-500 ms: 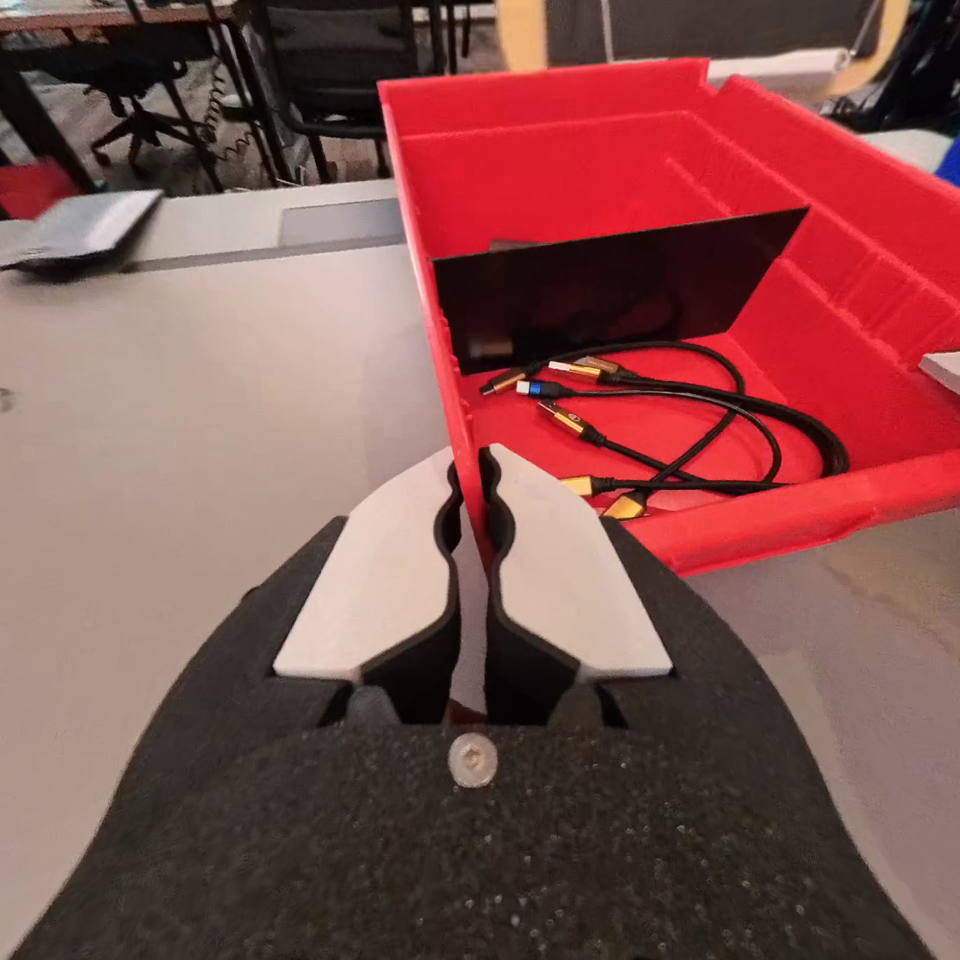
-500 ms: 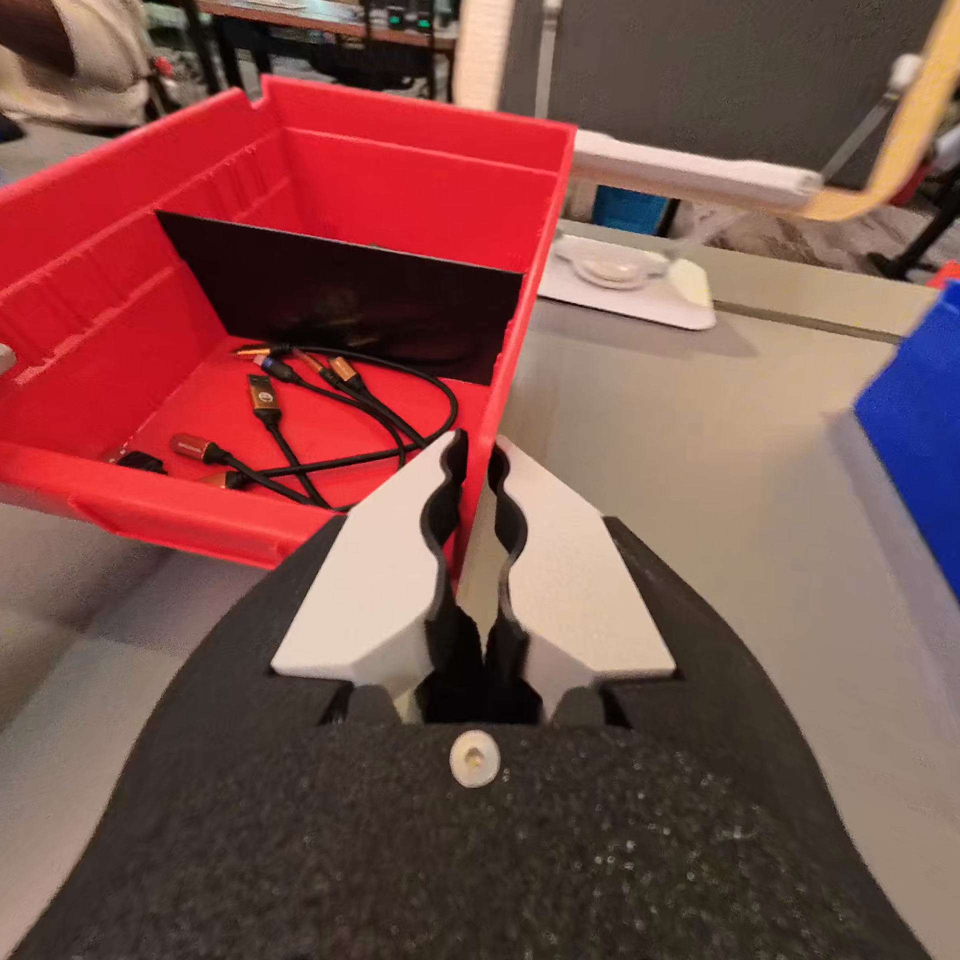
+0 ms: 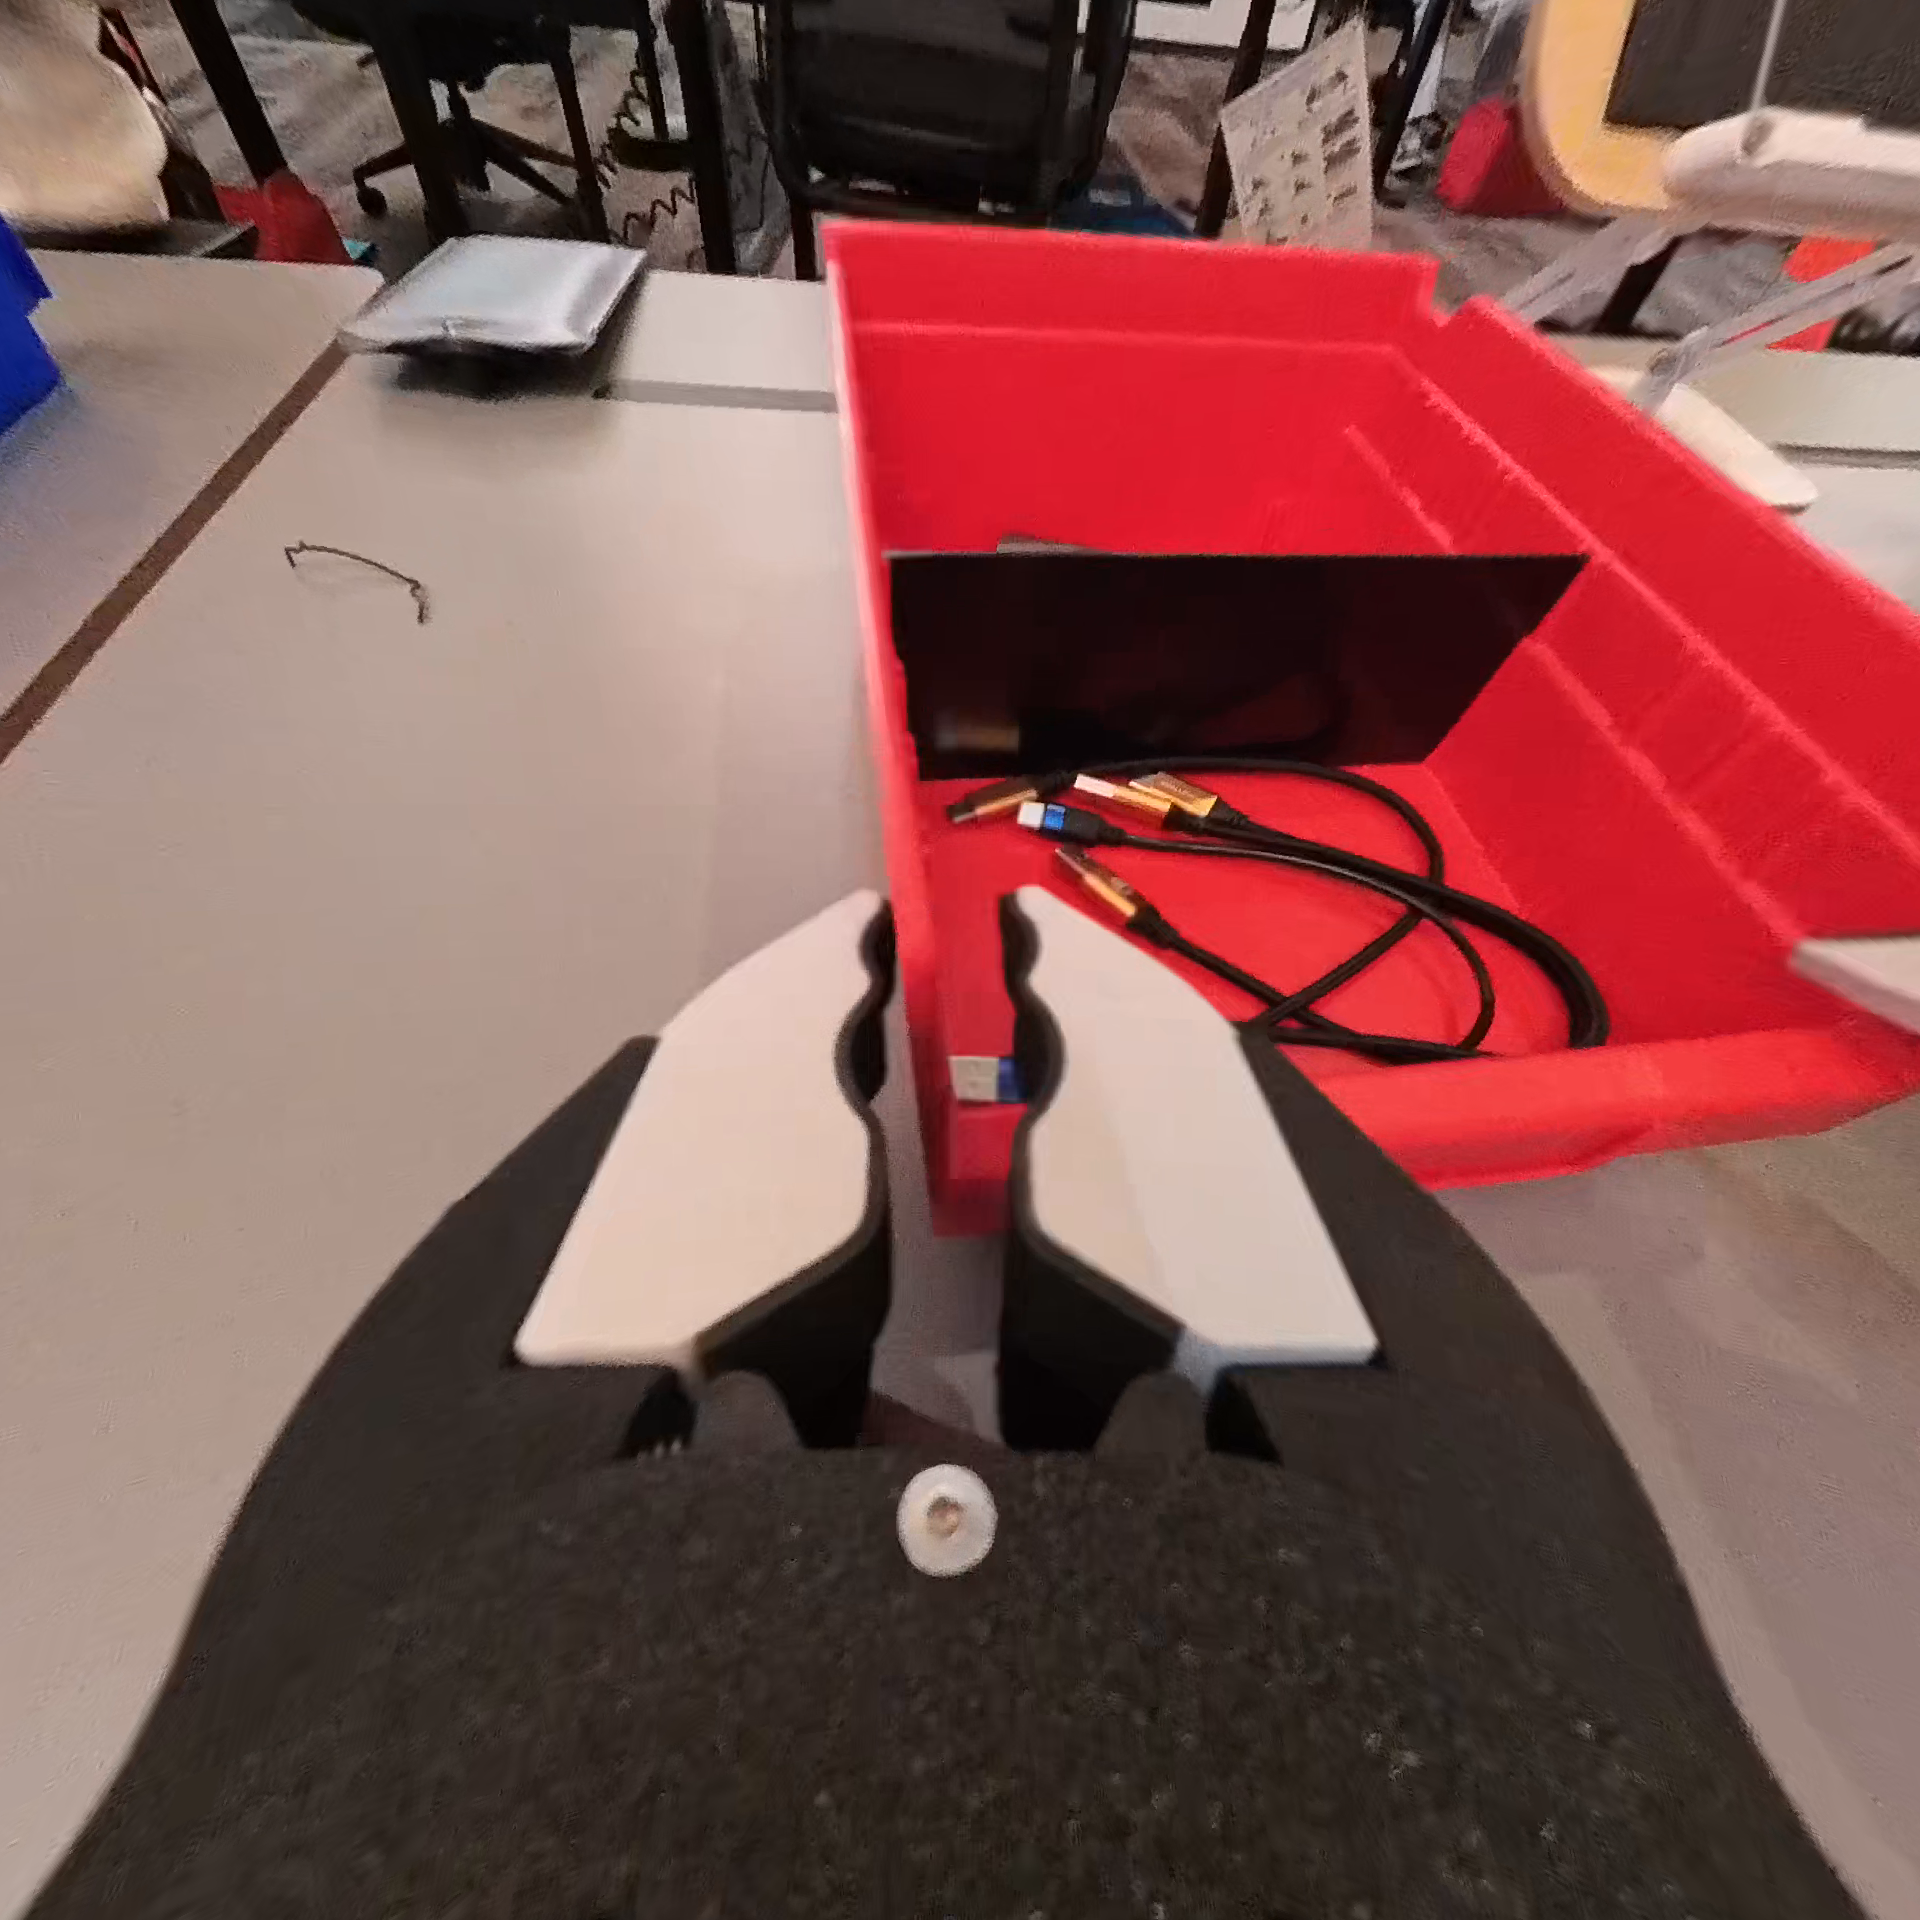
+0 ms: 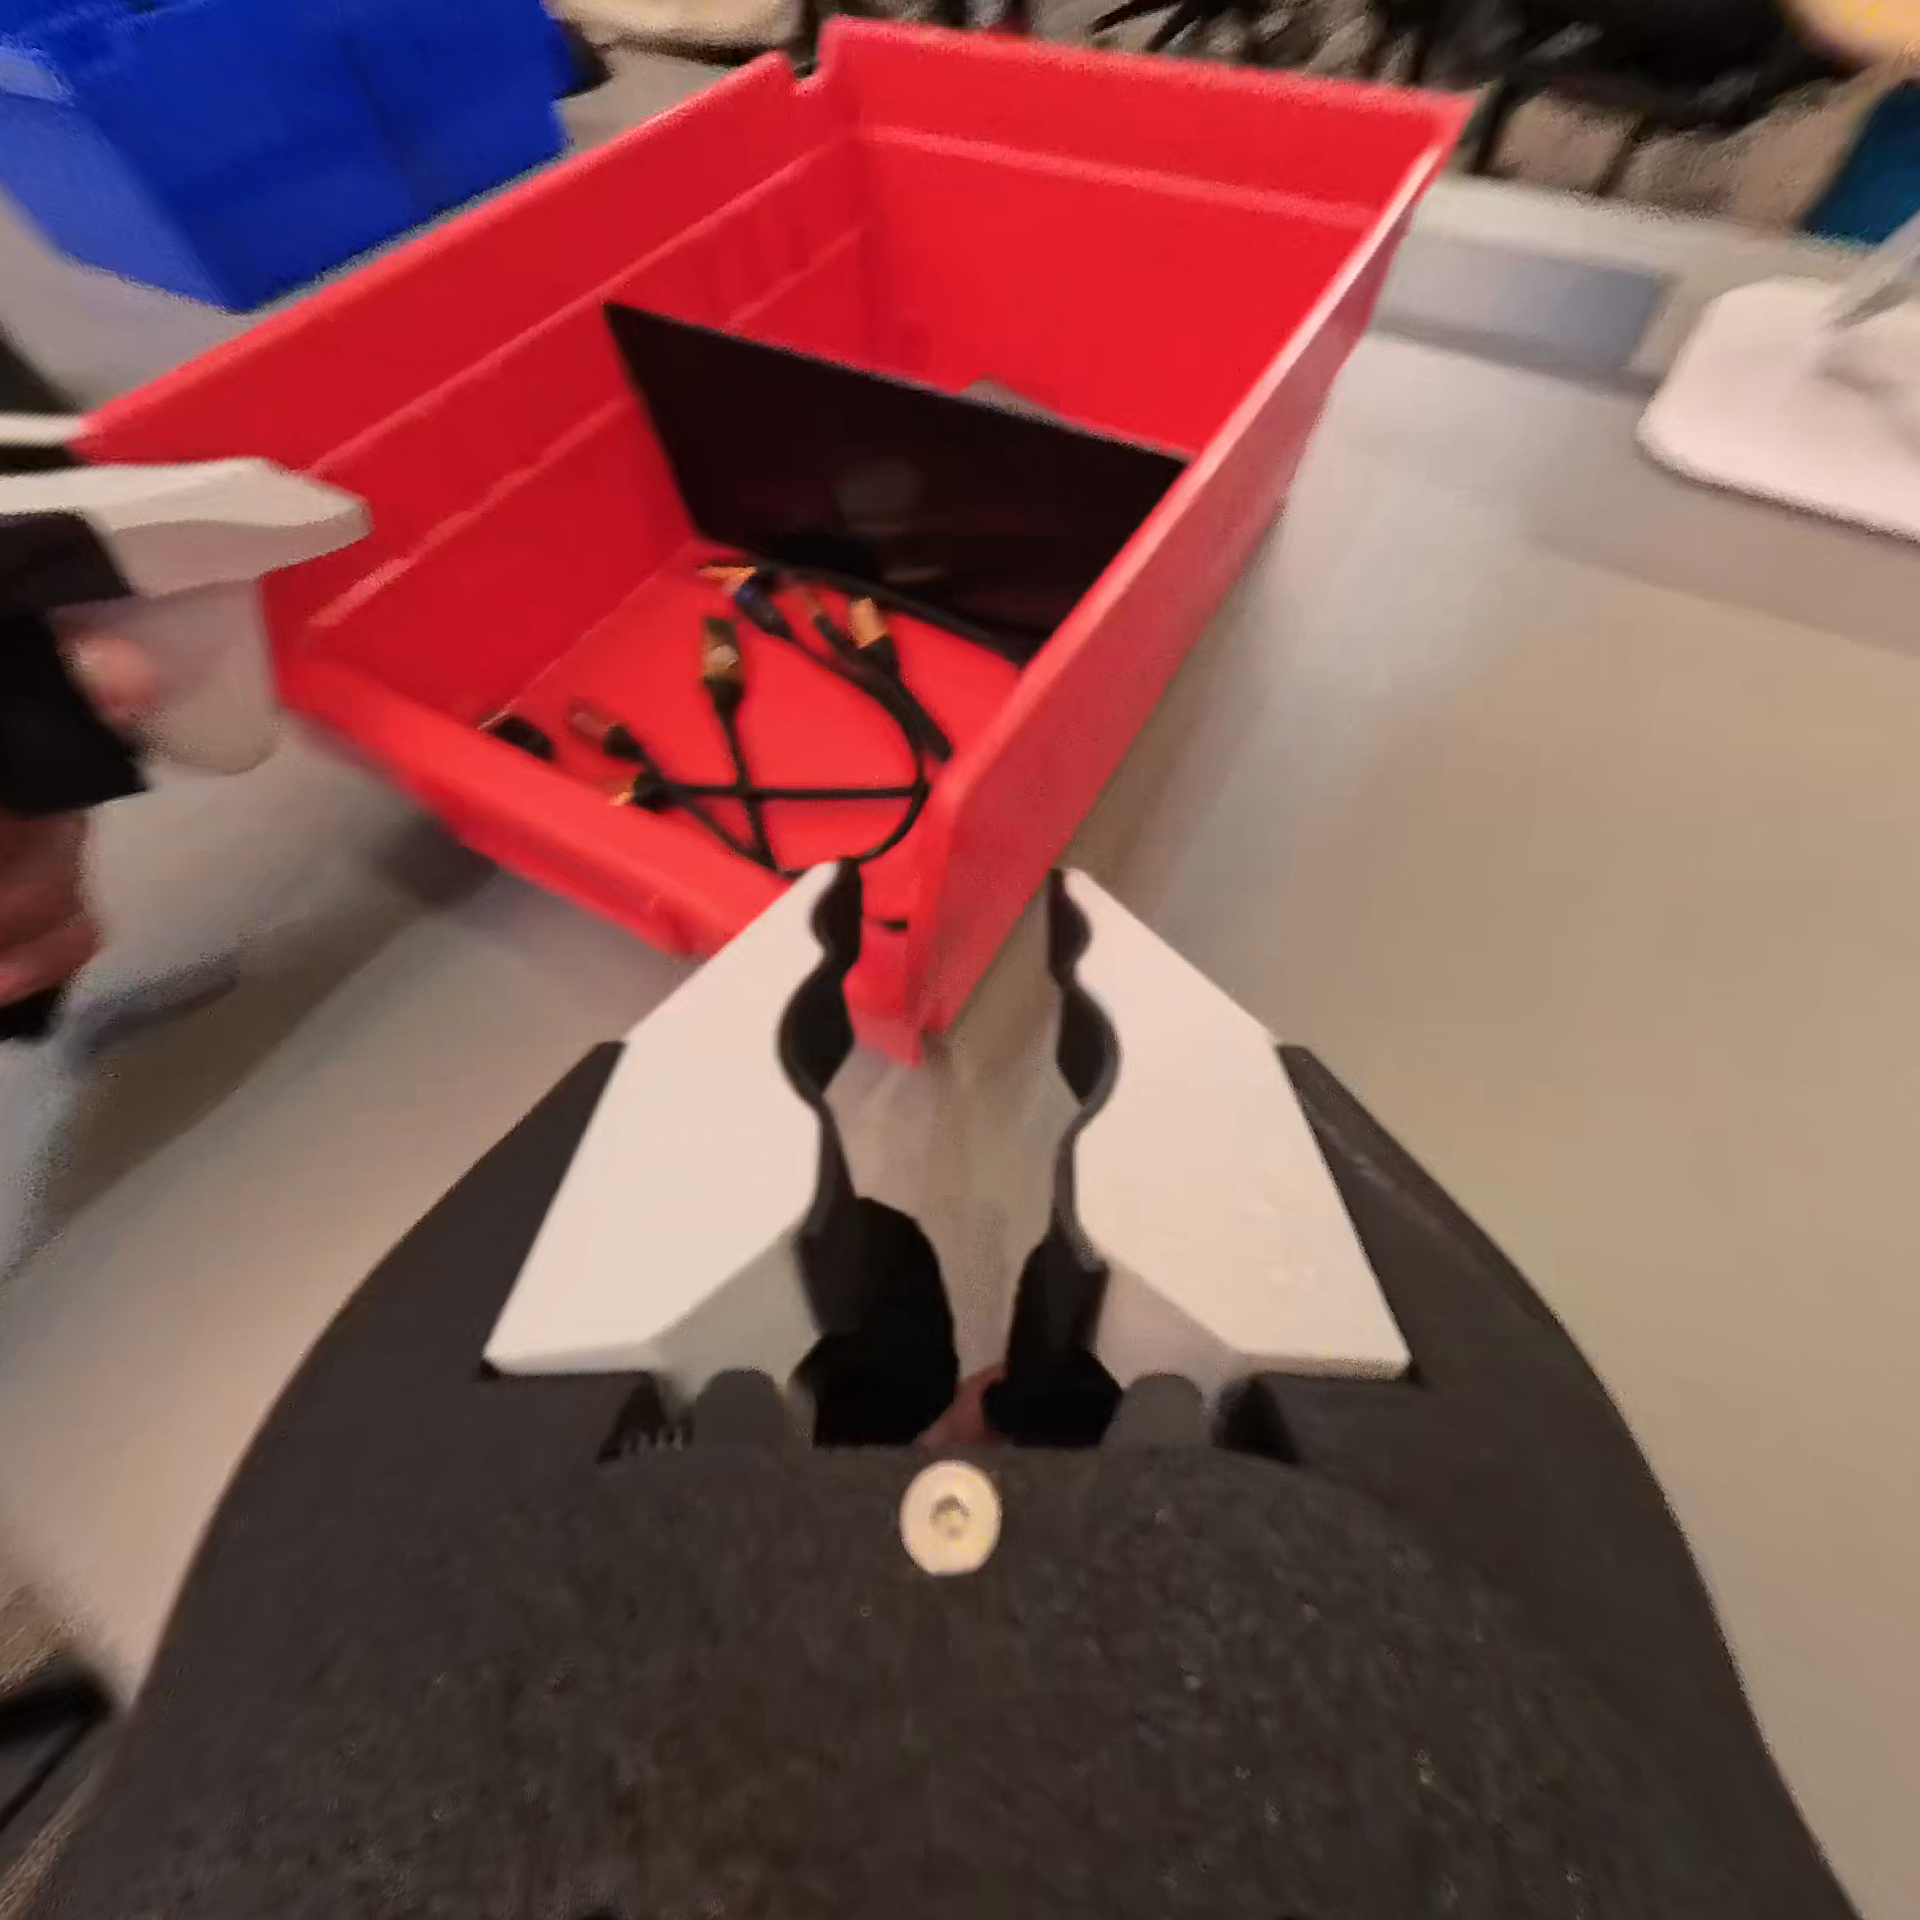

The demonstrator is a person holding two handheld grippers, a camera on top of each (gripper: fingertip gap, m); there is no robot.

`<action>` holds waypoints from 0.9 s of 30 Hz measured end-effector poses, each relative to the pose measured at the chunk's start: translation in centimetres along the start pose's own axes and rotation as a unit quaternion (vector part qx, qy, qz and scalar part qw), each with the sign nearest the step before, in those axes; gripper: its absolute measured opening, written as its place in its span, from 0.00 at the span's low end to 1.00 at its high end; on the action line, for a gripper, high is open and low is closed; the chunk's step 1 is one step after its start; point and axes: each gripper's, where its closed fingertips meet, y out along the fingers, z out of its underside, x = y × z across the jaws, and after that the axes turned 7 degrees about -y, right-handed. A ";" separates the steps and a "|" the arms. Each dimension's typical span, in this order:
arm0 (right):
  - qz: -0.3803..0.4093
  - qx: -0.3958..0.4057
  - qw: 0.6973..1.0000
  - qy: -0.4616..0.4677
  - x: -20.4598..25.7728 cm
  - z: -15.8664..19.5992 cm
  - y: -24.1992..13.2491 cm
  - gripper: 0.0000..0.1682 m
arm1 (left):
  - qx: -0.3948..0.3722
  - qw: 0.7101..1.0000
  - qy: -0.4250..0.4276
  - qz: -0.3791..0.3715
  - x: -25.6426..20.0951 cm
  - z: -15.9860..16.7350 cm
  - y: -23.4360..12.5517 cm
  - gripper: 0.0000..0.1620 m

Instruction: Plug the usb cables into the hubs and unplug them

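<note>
Your left tongs (image 3: 943, 909) and right tongs (image 4: 948, 883) both stand parted, gripping nothing, straddling the near corners of the red bin (image 3: 1143, 395) holding black USB cables (image 3: 1351, 914).

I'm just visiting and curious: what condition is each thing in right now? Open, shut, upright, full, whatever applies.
Left gripper: open, fingers either side of the bin's near corner wall.
Right gripper: open, at the bin's other near corner.
Red bin: upright on the table, no lid.
Black divider: standing across the bin.
Cables: loosely coiled on the bin floor, unplugged.
</note>
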 end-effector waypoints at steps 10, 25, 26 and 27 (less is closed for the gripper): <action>-0.130 0.017 0.991 -0.016 -11.5 8.1 -17.2 0.33 | -0.087 0.995 -0.030 0.043 -7.6 -1.2 -6.6 0.20; 0.198 -0.135 0.948 0.208 -37.5 15.1 -31.8 0.28 | 0.027 0.994 0.085 0.069 -13.6 5.4 -6.5 0.16; 0.198 -0.123 0.948 0.215 -37.6 15.5 -31.5 0.27 | 0.038 0.994 0.075 0.071 -13.4 5.8 -6.3 0.16; 0.199 -0.116 0.949 0.216 -37.7 15.8 -31.2 0.27 | 0.047 0.994 0.068 0.073 -13.2 6.1 -6.2 0.16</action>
